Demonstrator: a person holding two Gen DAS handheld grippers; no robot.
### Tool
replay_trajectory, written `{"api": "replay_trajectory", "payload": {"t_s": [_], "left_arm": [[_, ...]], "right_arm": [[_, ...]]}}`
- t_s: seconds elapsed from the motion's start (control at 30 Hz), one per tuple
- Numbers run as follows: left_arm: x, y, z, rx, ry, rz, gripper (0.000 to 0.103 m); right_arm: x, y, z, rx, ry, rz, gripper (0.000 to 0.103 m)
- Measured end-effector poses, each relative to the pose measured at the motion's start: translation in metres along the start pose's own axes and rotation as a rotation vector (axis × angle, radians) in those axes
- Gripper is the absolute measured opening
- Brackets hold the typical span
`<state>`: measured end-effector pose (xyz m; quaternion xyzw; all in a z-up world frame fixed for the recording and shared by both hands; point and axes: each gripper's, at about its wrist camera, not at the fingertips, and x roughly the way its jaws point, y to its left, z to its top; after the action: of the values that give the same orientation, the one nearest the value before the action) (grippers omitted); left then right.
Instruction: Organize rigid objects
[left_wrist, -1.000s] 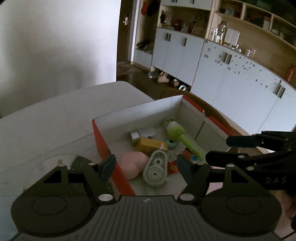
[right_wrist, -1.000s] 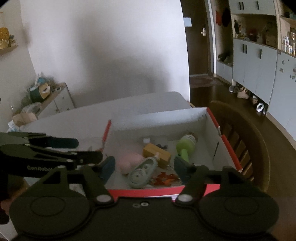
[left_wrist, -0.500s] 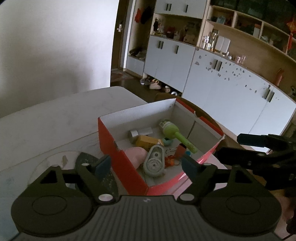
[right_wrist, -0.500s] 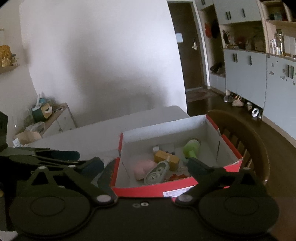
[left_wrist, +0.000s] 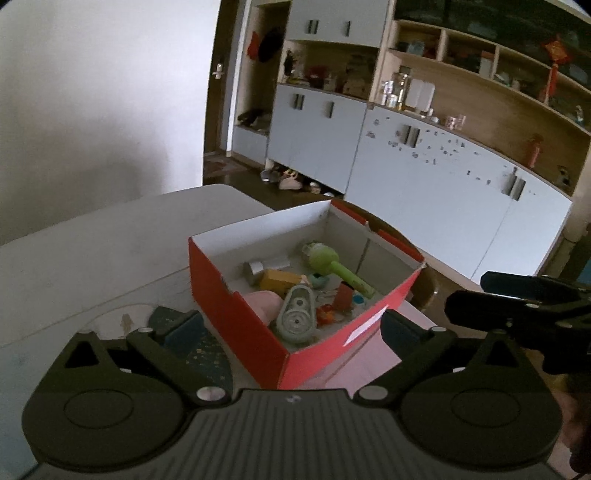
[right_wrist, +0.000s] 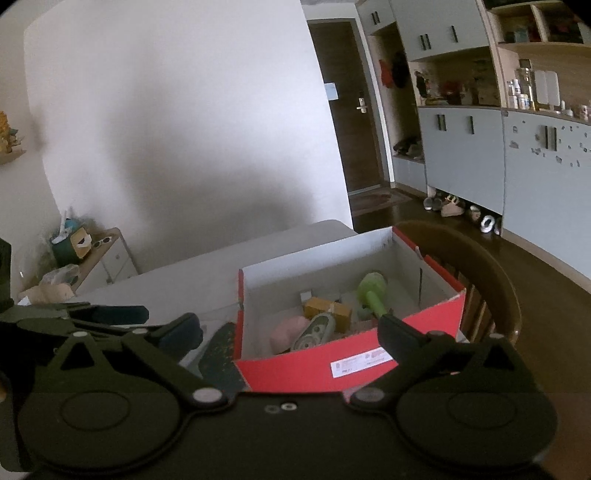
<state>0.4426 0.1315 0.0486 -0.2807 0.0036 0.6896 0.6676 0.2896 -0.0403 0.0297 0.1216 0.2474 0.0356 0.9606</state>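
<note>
Red box (left_wrist: 236, 314) on the white table (left_wrist: 92, 240), open at the top, seen from the left wrist camera with one corner pointing at the lens. Inside: green toy (left_wrist: 328, 262) with its handle slanting toward the near right wall, yellow block (left_wrist: 277, 280), grey tape dispenser (left_wrist: 297, 317) beside a pink object (left_wrist: 264, 301), small silver cylinder (left_wrist: 255, 269) near the far wall, red bits by the near wall. Left gripper (left_wrist: 291, 328) spread wide, empty, fingers either side of the box's near corner, apart from it. Dark speckled mat (left_wrist: 207, 350) under the left finger. Right gripper (left_wrist: 517, 295) at the right edge, side-on; opening unclear from this view.

From the right wrist camera, same box (right_wrist: 306, 369) ahead, white label (right_wrist: 360, 363) on the near red wall. Right gripper (right_wrist: 291, 332) wide open, holding nothing, just short of that wall. Left gripper (right_wrist: 107, 314) at the left, over the table. Wooden chair (right_wrist: 495, 280) just behind the box's right side.
</note>
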Motion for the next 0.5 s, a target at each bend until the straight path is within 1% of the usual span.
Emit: {"api": "replay_trajectory", "payload": {"t_s": [0.07, 0.23, 0.4, 0.5], "left_arm": [[-0.003, -0.001, -0.002, 0.012, -0.005, -0.017, 0.103], [-0.008, -0.006, -0.006, 0.047, -0.016, -0.03, 0.103], [-0.014, -0.009, -0.01, 0.068, -0.032, -0.026, 0.103], [-0.014, -0.009, -0.012, 0.067, -0.027, -0.026, 0.103]], "right_arm": [[-0.004, 0.002, -0.003, 0.001, -0.005, -0.009, 0.103], [-0.01, 0.006, -0.007, 0.006, -0.006, -0.015, 0.103], [-0.015, 0.008, -0.01, 0.012, -0.007, -0.024, 0.103], [-0.016, 0.009, -0.012, 0.016, -0.006, -0.029, 0.103]]}}
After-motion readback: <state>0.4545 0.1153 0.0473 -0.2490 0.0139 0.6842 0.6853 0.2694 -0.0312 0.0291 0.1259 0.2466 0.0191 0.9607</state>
